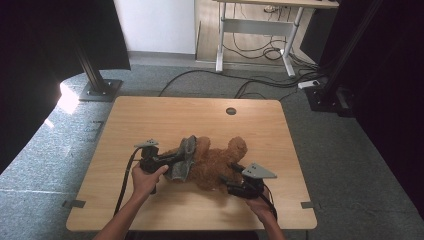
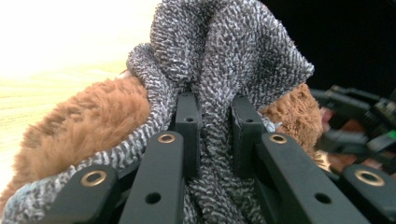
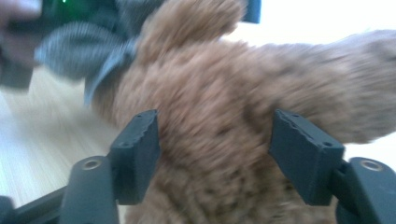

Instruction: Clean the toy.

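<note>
While my left gripper (image 2: pixel 215 122) pinches a bunched fold of the grey knitted cloth (image 2: pixel 224 60) tight between its pads, the brown teddy bear (image 1: pixel 215 162) lies on the wooden table (image 1: pixel 150 115) just past those jaws, the cloth wrapped over its fur on both sides. My right gripper (image 3: pixel 215 154) stands wide open, nothing clamped: the bear's furry body sits between and just beyond its spread jaws, the grey cloth farther off to their left.

Even, soft light on the table (image 1: pixel 150 120); glare whitens both gripper views' backgrounds (the right one is motion-blurred), and dark curtains flank the scene.
</note>
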Tool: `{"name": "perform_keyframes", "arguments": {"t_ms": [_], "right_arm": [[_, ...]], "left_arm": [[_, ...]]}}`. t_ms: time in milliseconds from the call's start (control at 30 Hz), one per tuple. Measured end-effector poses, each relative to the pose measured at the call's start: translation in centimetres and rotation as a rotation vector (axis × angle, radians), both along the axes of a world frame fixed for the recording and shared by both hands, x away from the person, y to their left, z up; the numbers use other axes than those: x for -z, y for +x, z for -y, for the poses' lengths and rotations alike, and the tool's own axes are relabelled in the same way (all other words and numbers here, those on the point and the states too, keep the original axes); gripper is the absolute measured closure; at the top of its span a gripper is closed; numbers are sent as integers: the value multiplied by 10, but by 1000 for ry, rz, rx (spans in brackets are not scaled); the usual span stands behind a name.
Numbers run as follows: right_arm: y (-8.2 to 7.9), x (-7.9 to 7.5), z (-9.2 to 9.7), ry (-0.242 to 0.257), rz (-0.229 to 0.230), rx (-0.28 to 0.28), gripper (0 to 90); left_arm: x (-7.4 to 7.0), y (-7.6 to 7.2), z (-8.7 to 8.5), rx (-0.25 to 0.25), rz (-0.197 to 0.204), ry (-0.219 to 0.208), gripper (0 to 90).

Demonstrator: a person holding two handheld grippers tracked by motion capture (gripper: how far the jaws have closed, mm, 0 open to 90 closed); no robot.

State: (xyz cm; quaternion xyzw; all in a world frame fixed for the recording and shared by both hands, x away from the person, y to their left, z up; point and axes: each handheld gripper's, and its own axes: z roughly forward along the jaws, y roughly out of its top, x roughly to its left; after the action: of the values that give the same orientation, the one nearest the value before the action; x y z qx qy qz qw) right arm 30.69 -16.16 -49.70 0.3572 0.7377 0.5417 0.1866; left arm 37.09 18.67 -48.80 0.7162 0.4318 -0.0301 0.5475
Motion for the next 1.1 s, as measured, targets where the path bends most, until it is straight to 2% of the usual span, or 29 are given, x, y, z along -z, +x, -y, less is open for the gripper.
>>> {"name": "perform_keyframes", "arguments": {"t_ms": [67, 167, 233, 300, 433, 467, 567, 700, 800, 933, 1000, 1100], "right_arm": [[1, -10, 5, 17, 8, 34, 277], [7, -21, 4, 13, 14, 63, 211], [17, -28, 0, -2, -19, 86, 165], [29, -31, -5, -10, -67, 134, 140], [48, -22, -14, -19, -150, 151, 130], [51, -17, -15, -2, -170, 142, 134], [50, -12, -13, 51, -209, 114, 161], [47, -7, -6, 94, -245, 89, 190], [43, -6, -7, 93, -219, 78, 264], [34, -4, -11, 56, -137, 62, 433], [28, -3, -13, 34, -93, 61, 498], [21, -1, -13, 18, -57, 57, 556]], "left_arm": [[1, -4, -1, 0, 9, 0, 765], [3, -8, -3, 2, 7, -13, 765], [5, -11, -4, 6, 9, -19, 765], [6, -12, -6, 7, 1, -29, 765], [7, -16, -9, 10, 2, -33, 765], [8, -17, -9, 12, 6, -33, 765], [10, -20, -10, 16, 6, -42, 765], [11, -24, -10, 15, 13, -39, 765], [12, -25, -11, 12, 13, -42, 765], [11, -28, -13, 17, 9, -58, 763], [8, -30, -16, 20, 7, -77, 760], [-5, -31, -20, 30, 36, -88, 760]]}}
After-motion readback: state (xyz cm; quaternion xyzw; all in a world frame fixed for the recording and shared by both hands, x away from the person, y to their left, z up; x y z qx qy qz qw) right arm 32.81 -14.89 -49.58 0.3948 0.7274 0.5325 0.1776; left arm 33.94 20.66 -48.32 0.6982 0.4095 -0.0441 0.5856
